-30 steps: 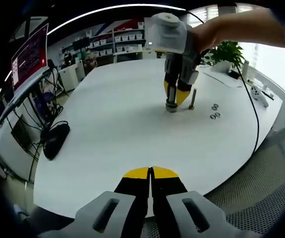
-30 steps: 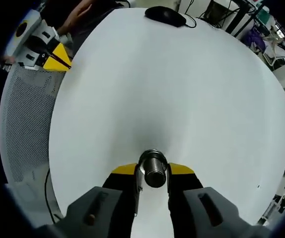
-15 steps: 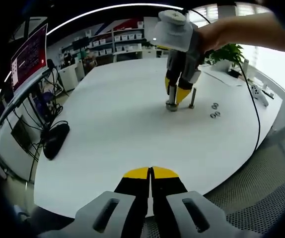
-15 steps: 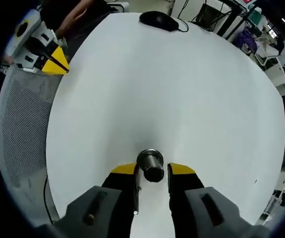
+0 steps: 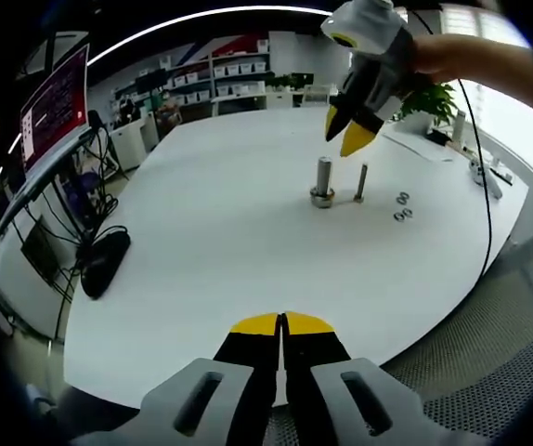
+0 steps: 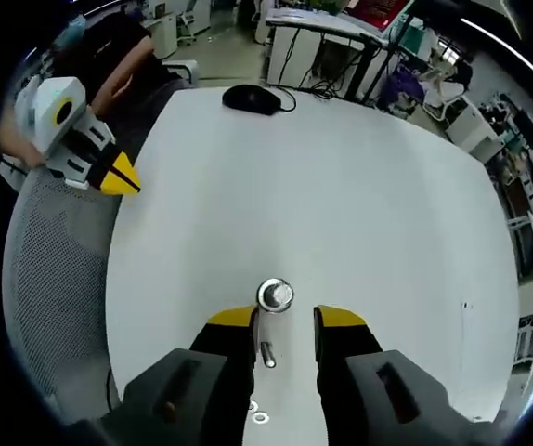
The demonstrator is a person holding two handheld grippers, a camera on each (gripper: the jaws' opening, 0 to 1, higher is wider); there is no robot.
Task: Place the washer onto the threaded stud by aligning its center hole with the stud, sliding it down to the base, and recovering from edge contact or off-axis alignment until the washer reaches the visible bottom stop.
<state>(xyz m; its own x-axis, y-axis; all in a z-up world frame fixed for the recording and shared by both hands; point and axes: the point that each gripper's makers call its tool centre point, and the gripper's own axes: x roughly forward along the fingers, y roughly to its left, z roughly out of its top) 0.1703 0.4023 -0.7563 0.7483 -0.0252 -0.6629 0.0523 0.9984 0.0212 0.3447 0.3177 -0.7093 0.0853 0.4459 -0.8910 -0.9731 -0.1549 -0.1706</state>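
Note:
A thick metal stud stands upright on its wider base on the white table; from above its round top lies just beyond my right jaws. Right of it a thinner stud also stands; in the right gripper view this thin stud lies between the jaws. Two washers lie flat to the right, and the same washers are low between the jaws. My right gripper hangs open above the thick stud, holding nothing; it is the right gripper in a hand. My left gripper is shut at the near table edge.
A black mouse with its cable lies at the table's left edge, also the mouse at the far side. A mesh chair stands by the left gripper. Monitors, shelves and a plant ring the table.
The right gripper has opened, let go of the thick stud and risen well above it. The stud stays standing. The left gripper has not moved.

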